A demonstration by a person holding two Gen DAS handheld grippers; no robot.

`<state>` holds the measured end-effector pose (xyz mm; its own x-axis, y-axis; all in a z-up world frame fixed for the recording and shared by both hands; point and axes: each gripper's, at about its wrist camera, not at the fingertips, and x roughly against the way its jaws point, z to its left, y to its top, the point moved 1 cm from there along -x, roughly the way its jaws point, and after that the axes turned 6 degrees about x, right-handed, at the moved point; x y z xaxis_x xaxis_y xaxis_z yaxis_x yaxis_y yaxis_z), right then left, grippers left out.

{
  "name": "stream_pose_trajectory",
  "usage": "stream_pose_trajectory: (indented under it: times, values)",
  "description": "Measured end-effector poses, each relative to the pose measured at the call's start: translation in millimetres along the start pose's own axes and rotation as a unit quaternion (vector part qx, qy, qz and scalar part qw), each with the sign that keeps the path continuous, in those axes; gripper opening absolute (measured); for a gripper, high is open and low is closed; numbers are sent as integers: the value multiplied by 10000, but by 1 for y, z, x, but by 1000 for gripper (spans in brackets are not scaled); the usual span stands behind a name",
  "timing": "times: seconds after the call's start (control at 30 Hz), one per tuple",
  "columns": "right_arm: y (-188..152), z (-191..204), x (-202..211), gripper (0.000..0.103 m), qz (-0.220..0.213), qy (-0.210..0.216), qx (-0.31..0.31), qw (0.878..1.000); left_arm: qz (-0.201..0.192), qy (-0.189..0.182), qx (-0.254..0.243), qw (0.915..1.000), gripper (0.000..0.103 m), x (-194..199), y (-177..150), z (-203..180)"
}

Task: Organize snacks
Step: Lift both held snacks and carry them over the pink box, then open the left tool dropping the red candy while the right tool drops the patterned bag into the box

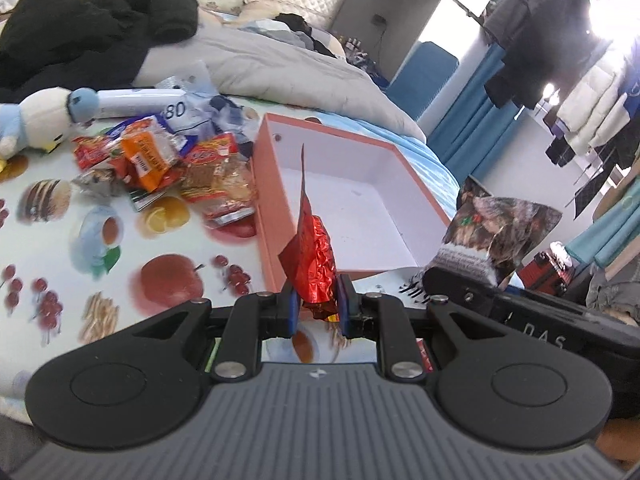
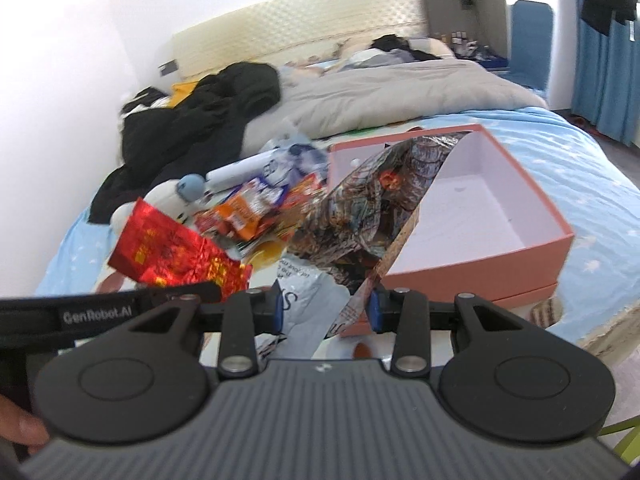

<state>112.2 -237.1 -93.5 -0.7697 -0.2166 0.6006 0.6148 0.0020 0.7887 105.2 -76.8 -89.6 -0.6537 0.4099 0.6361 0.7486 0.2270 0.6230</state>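
My left gripper (image 1: 317, 310) is shut on a red foil snack bag (image 1: 314, 264), held upright just in front of the near wall of an open pink box (image 1: 267, 184) with a bare white inside. The red bag also shows in the right wrist view (image 2: 172, 256). My right gripper (image 2: 325, 308) is shut on a large dark patterned snack bag (image 2: 372, 204), held up over the box's (image 2: 532, 256) near left corner; this bag shows at the right in the left wrist view (image 1: 496, 236). A pile of loose snack packets (image 1: 168, 160) lies left of the box.
The box and snacks rest on a fruit-printed sheet (image 1: 100, 264) on a bed. A white and blue plush toy (image 1: 36, 120), a white tube (image 1: 132, 104), black clothes (image 1: 80, 28) and a grey duvet (image 1: 288, 68) lie behind. Clothes hang at the right (image 1: 560, 40).
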Motion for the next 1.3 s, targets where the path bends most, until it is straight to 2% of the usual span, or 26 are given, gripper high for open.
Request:
stream_pose_trajectory:
  times: [0.37, 0.63, 0.87, 1.13, 1.2, 1.3]
  values:
    - [29, -48, -33, 41, -29, -166, -179, 9997, 177, -78, -355, 9992, 22, -69, 53, -34]
    - [54, -93, -76, 41, -2, -330, -346, 9989, 516, -146, -562, 9970, 22, -151, 85, -57]
    - [61, -126, -124, 41, 249, -402, -394, 9981, 861, -100, -646, 9941, 22, -218, 98, -59]
    - [47, -144, -173, 42, 688, -450, -563, 9950, 1109, -65, -719, 9912, 22, -263, 98, -50]
    - [43, -147, -179, 42, 786, -450, -636, 9939, 1086, -6, -696, 9917, 26, -265, 98, -48]
    - [42, -149, -180, 44, 848, -435, -681, 9931, 961, 138, -617, 9934, 48, -260, 101, -45]
